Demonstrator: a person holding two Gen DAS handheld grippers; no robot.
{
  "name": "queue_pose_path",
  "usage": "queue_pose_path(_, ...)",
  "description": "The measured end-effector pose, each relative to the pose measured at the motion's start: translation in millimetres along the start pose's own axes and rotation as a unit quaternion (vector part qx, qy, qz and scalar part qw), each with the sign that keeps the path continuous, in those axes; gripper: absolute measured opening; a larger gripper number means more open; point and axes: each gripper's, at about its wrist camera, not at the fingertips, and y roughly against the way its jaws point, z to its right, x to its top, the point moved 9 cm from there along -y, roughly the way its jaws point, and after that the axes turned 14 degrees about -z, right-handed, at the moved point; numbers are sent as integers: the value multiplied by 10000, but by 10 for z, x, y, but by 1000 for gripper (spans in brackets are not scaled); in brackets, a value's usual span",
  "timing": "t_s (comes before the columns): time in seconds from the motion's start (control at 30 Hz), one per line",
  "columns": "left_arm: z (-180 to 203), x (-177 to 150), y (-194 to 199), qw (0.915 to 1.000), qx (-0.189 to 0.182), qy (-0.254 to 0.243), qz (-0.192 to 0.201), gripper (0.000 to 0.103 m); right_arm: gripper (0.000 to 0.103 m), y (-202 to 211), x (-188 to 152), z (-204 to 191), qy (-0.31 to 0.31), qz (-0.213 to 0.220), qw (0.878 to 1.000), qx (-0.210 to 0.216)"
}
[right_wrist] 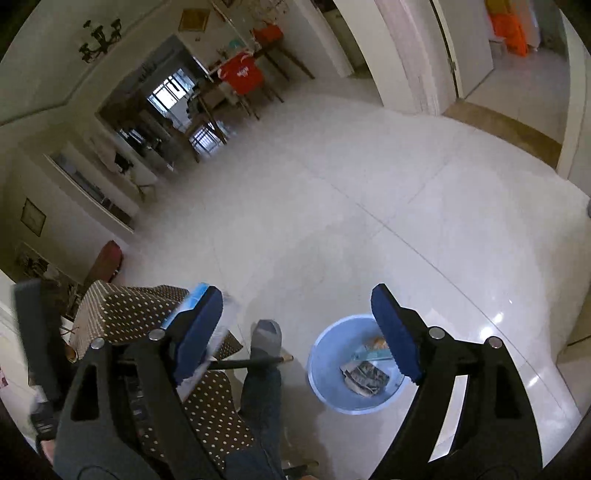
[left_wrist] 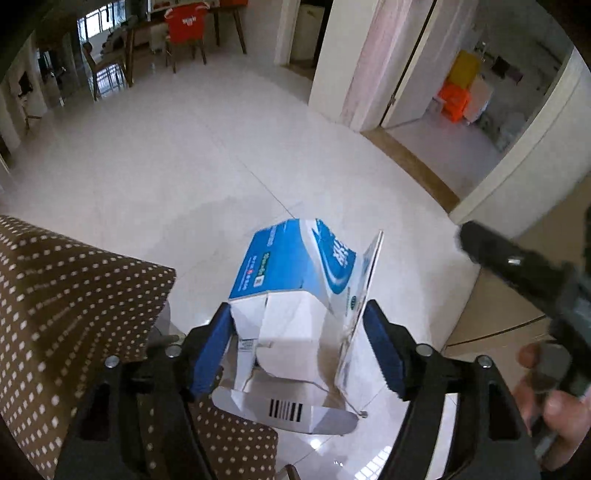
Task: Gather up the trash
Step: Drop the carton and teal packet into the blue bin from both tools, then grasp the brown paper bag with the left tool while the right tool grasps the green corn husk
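My left gripper [left_wrist: 297, 317] is shut on a crushed blue and white carton [left_wrist: 295, 273], its blue pads [left_wrist: 212, 347] pressing both sides, held in the air above the floor beside the polka-dot cloth. My right gripper [right_wrist: 297, 314] is open and empty, held high over the floor. Below it stands a light blue bin [right_wrist: 321, 369] with crumpled paper trash [right_wrist: 365, 374] inside. An edge of the carton [right_wrist: 195, 299] peeks out behind the right gripper's left finger. The right gripper's body shows blurred at the right of the left wrist view [left_wrist: 517, 266].
A brown polka-dot cloth covers furniture at the left [left_wrist: 66, 302] [right_wrist: 129, 306]. The person's leg and grey slipper [right_wrist: 266, 336] stand beside the bin. White tiled floor [left_wrist: 207, 155] stretches ahead to a dining table with a red-draped chair [left_wrist: 184, 22] and a doorway [left_wrist: 443, 110].
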Motion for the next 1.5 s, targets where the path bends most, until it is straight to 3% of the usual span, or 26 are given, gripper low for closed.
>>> queue_pose_path(0.07,-39,-68,2,9999,62,-51,-67,87,83,20,-1,-24,16,48,10000,7)
queue_pose_path(0.13,-42,-40,5,9999,100,-40,-32,90,84,46,-10,-33,8,72,10000,11)
queue_pose_path(0.33,-139,-158,197,9997,111,167,160,91,96,-70,-42,-204,1,77,10000,-58)
queue_pose_path(0.8,-349,-479,1106,9932,265,366,1073,91,97,173,-233,-825,419,284,9984,-250)
queue_pose_path(1.2,-777,-1057,2099,9764,429,615,2027,91,97,362,-642,-1820,1155,430,9924,-57)
queue_pose_path(1.5,-1322,-1595,2705,9534,810,1092,2694,91,97,299,-930,-2582,1756,336,9837,185)
